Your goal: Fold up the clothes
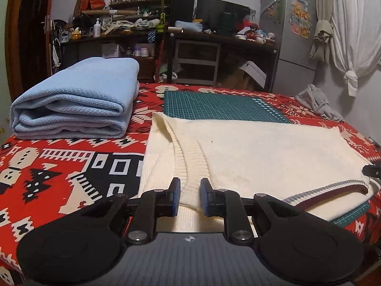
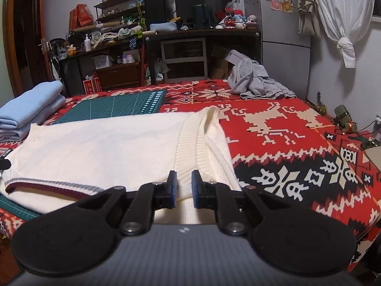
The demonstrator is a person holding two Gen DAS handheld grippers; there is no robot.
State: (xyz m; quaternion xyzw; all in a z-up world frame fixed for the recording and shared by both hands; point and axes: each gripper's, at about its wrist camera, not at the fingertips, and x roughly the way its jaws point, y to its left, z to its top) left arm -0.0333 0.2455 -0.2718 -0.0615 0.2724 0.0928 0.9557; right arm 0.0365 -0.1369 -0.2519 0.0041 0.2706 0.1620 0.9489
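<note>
A cream sweater (image 1: 250, 152) lies flat across a green cutting mat (image 1: 221, 106) on the red patterned tablecloth (image 1: 59, 166). The left gripper (image 1: 190, 196) has its jaws narrowly parted around a ribbed fold of the sweater at 12 o'clock; a firm pinch cannot be told. The right gripper (image 2: 182, 189) likewise straddles a ribbed fold. Folded blue cloth (image 1: 76, 100) sits at 10 o'clock, a grey garment (image 2: 257, 81) at 1 o'clock.
</note>
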